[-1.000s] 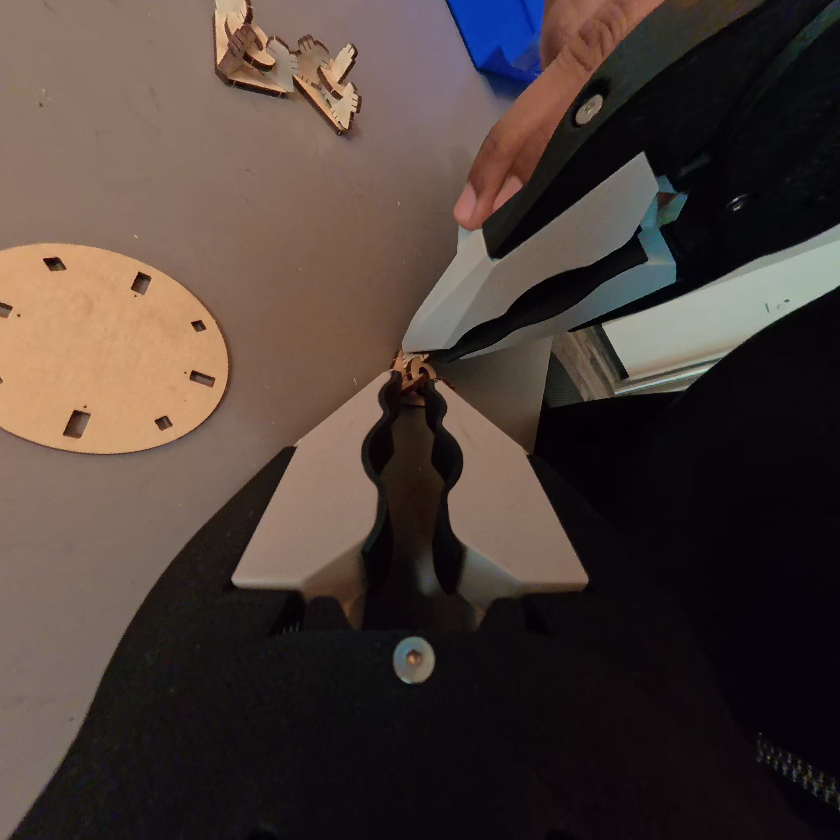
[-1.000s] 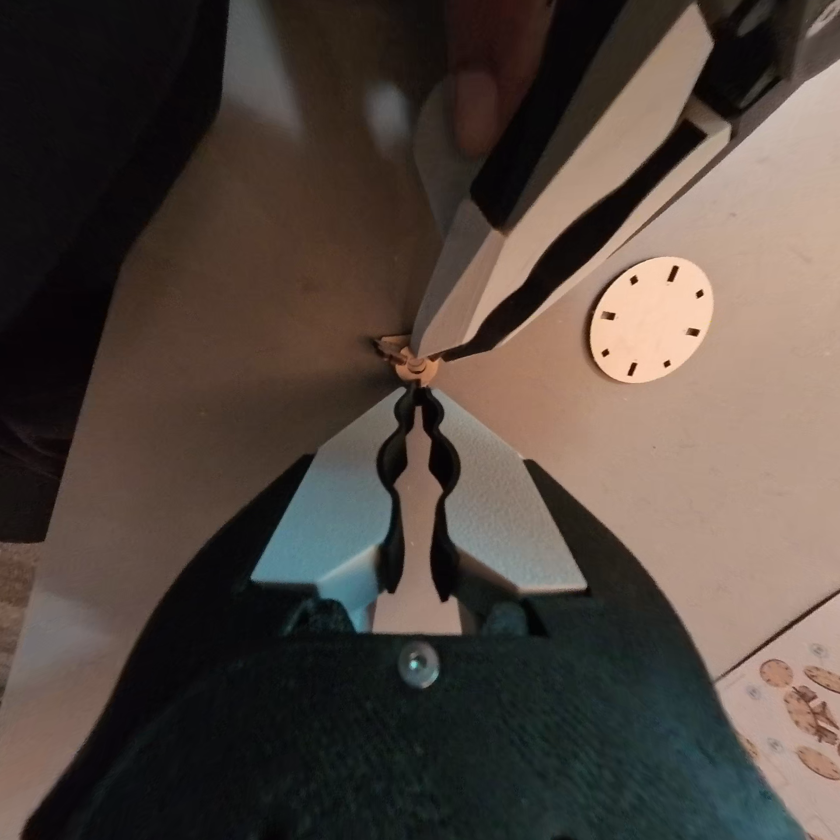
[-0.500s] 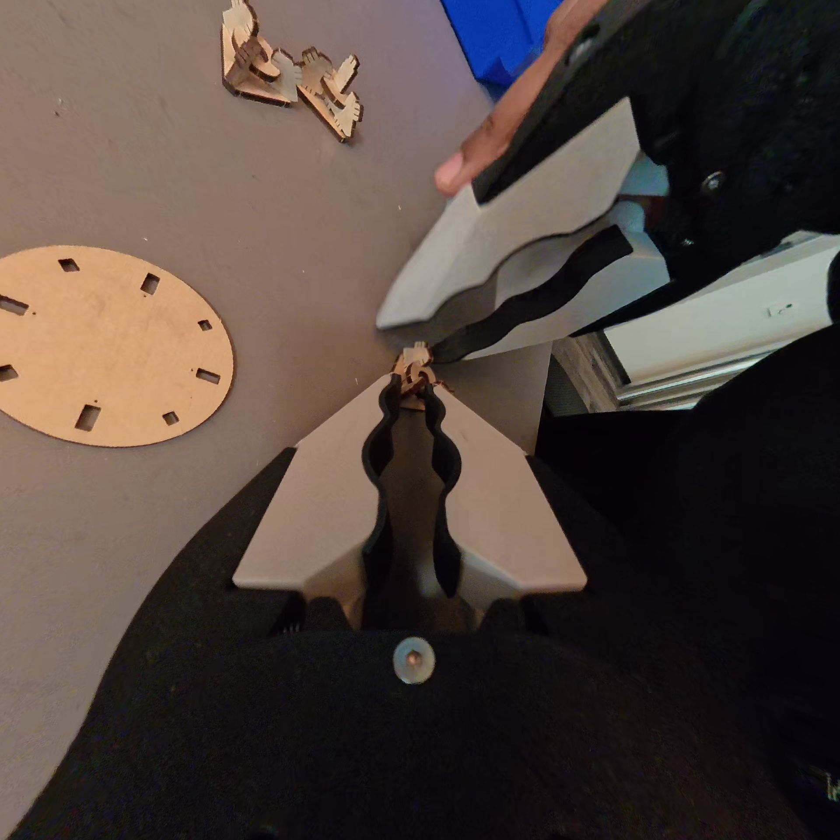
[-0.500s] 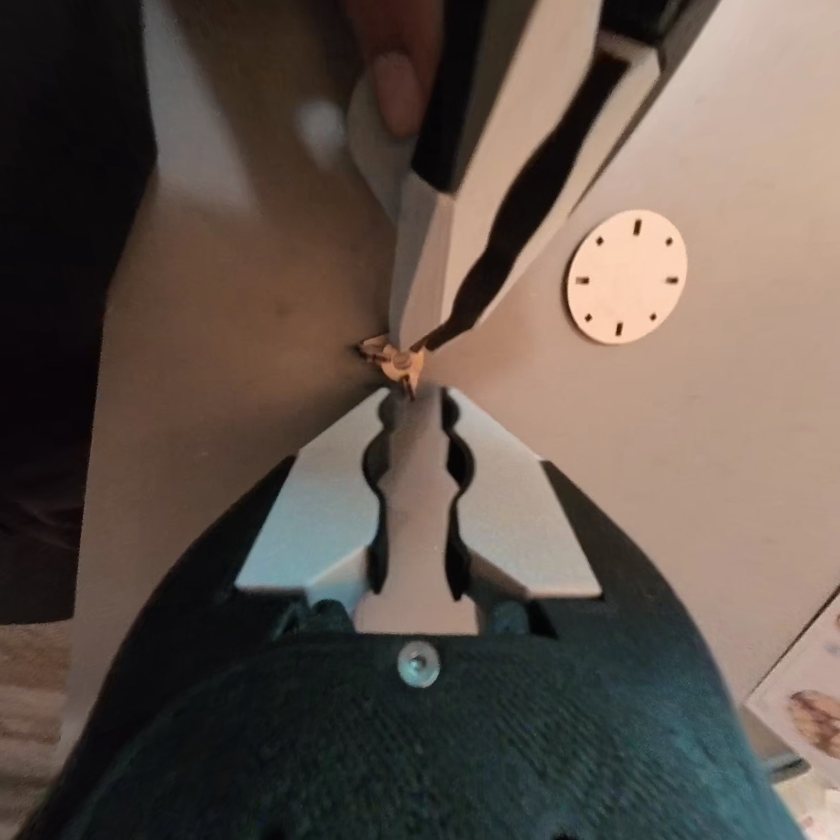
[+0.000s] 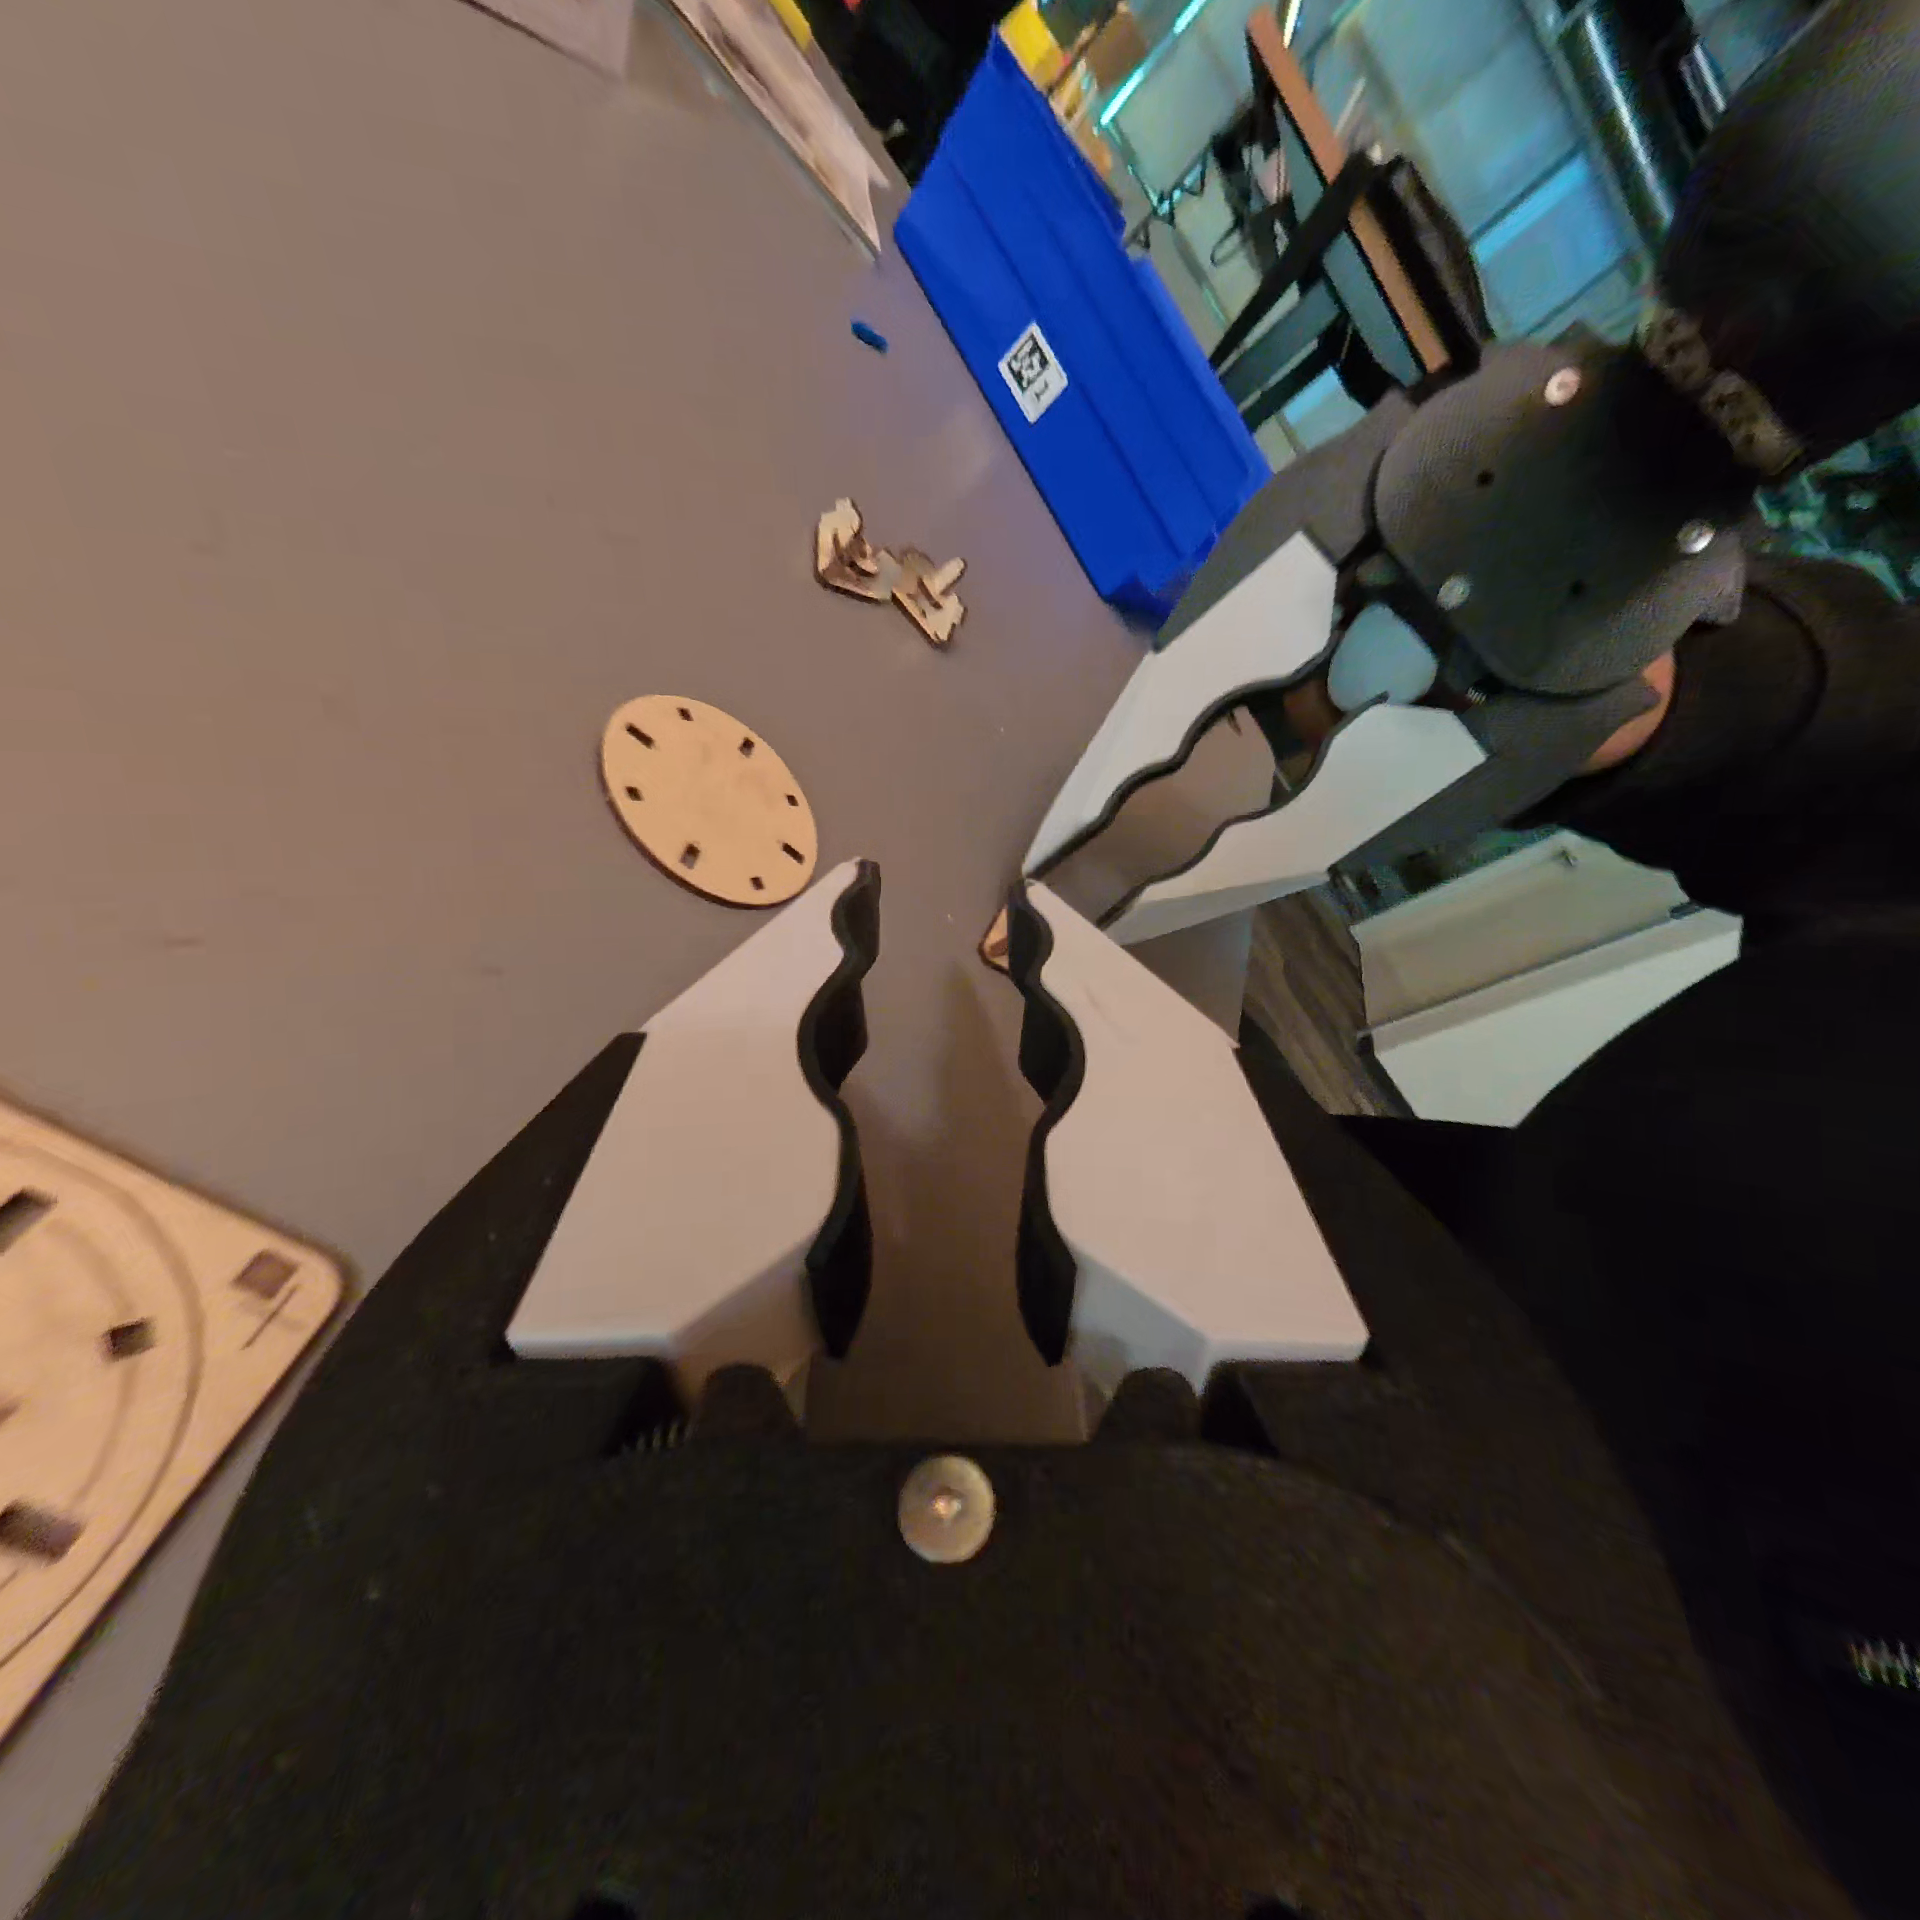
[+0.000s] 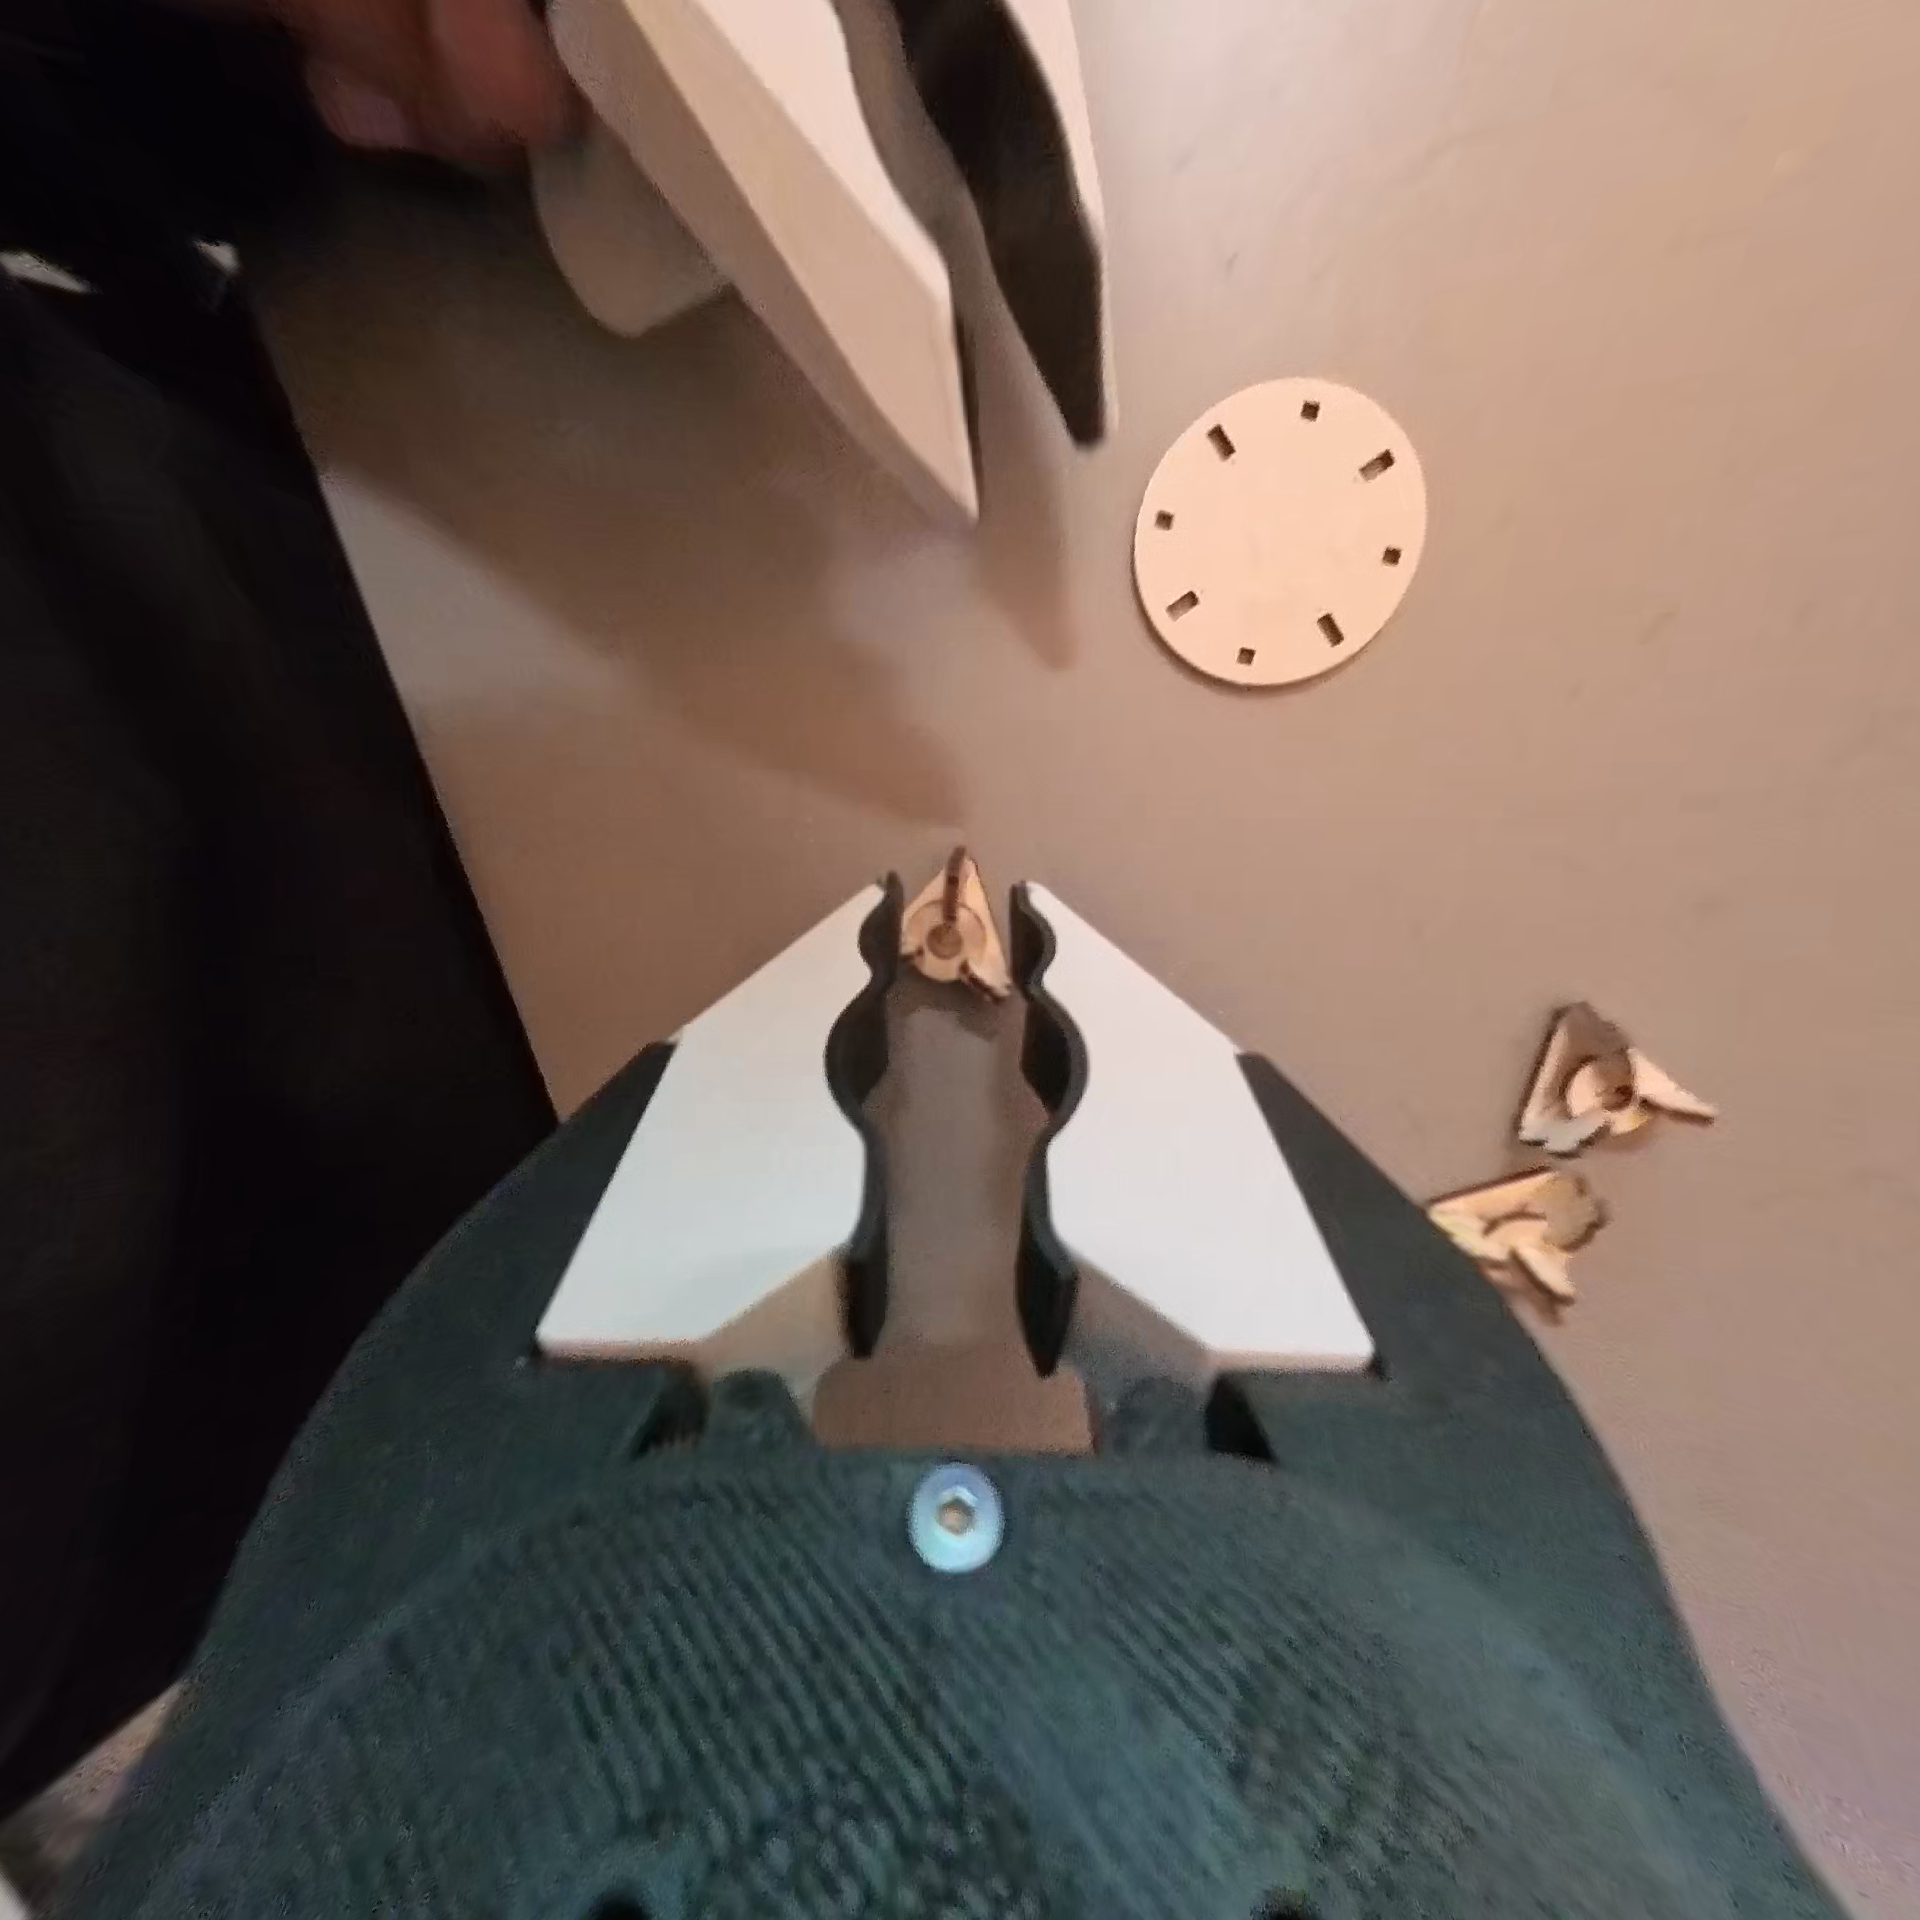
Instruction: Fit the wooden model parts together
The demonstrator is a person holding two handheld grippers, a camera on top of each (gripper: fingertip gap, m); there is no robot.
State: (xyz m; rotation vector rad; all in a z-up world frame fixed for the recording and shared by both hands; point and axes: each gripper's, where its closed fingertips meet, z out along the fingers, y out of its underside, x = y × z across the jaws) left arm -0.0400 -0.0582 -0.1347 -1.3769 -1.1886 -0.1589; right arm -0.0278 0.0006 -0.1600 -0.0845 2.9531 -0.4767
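A small triangular wooden piece point(image 6: 948, 935) with a round hub and a pin lies between my right gripper's point(image 6: 951, 904) pads. The jaws are apart and a thin sliver of gap shows at the left pad, so it is not pinched. My left gripper point(image 5: 945, 904) is open and empty, raised above the grey table point(image 5: 312, 520). In the left wrist view only a corner of the piece point(image 5: 994, 943) peeks past my right fingertip point(image 5: 1023, 914), with the right gripper point(image 5: 1070, 894) open just beyond it. In the right wrist view the left gripper point(image 6: 1029, 468) is blurred, high at the top.
A round wooden disc with slots point(image 5: 709, 800) point(image 6: 1280, 532) lies on the table. Two more small wooden assemblies point(image 6: 1590, 1091) point(image 6: 1517, 1231) lie to the right. A blue bin point(image 5: 1070, 343) stands at the far edge. A cut wooden sheet point(image 5: 125, 1351) lies near left. The table edge point(image 6: 416, 727) runs along the left. Left tips to right tips: about 7 cm.
My left gripper opened, let go of the wooden piece and pulled up and away. My right gripper, shut a second ago, opened and now straddles the piece.
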